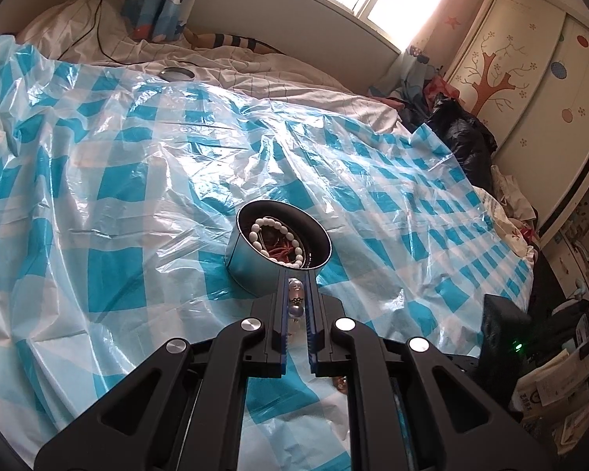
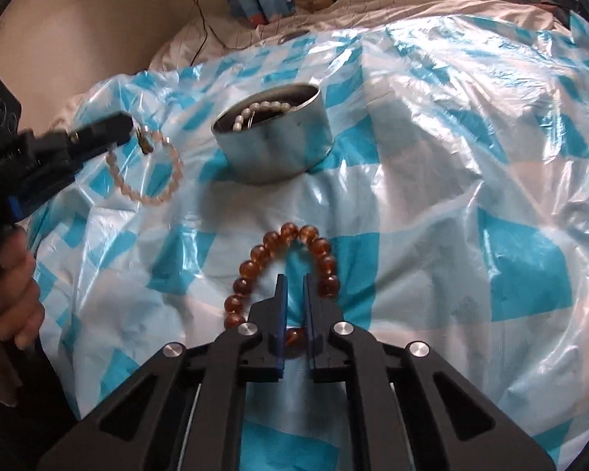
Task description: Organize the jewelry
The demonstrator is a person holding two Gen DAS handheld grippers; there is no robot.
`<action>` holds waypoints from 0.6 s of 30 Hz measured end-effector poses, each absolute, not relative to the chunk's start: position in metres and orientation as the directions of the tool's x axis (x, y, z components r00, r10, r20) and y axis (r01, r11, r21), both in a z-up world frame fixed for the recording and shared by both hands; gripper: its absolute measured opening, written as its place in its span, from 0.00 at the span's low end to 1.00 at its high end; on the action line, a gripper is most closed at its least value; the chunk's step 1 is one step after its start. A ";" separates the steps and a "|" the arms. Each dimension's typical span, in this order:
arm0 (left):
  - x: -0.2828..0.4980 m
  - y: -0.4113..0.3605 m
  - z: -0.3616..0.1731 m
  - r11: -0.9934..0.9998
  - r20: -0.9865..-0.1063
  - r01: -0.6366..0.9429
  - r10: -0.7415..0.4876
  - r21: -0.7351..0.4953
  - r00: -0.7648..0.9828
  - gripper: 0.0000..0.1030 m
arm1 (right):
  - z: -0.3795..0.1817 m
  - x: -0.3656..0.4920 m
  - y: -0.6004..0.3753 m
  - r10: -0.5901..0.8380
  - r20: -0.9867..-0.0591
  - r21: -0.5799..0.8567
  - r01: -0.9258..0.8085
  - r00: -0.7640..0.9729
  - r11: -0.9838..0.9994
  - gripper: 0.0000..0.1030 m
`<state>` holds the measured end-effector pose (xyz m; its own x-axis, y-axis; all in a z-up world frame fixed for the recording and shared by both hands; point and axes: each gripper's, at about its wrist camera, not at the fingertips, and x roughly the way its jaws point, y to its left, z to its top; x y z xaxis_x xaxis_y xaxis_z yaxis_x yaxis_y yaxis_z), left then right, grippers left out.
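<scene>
Well, the left gripper (image 1: 297, 294) is hanging just short of the round tin (image 1: 255, 263), its fingers (image 1: 280, 306) pinching a pale, clear-beaded bracelet (image 2: 147, 165) that is dangling in a loop above the blue-and-white checked plastic sheet (image 1: 137, 180) spread over the bed. From the right-hand camera the same gripper is showing at the left edge, with the person's hand (image 2: 13, 306) wrapped round its handle. The tin is sitting on the sheet with a white bead bracelet (image 1: 278, 241) curled inside it (there is something reddish lying under it too, hard to make out). Nearer me, the right gripper (image 2: 294, 286) is reaching over an amber bead bracelet (image 2: 282, 274) lying on the sheet; its fingers (image 2: 280, 302) are standing close together with one amber bead sitting between them further back, and I cannot tell whether they are actually gripping it.
</scene>
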<state>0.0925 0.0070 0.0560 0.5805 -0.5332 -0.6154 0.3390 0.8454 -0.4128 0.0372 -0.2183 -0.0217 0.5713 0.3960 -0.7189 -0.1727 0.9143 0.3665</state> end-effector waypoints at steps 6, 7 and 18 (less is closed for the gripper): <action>0.091 0.006 0.058 0.843 -0.613 0.341 -0.537 -0.417 0.579 0.07 | -0.021 0.037 -0.220 0.363 -0.728 0.342 -0.151 0.581 0.928 0.08; 0.091 0.007 0.058 0.842 -0.613 0.340 -0.538 -0.418 0.578 0.07 | -0.018 0.035 -0.221 0.361 -0.719 0.341 -0.152 0.594 0.928 0.09; 0.092 0.007 0.056 0.843 -0.618 0.342 -0.537 -0.415 0.575 0.07 | -0.022 0.038 -0.200 0.256 -0.768 0.185 -0.180 0.587 0.966 0.25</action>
<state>0.0917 0.0065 0.0558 0.5745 -0.5371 -0.6176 0.3418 0.8430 -0.4153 0.0383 -0.2002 -0.0222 0.5873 0.2563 -0.7677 -0.1803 0.9661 0.1846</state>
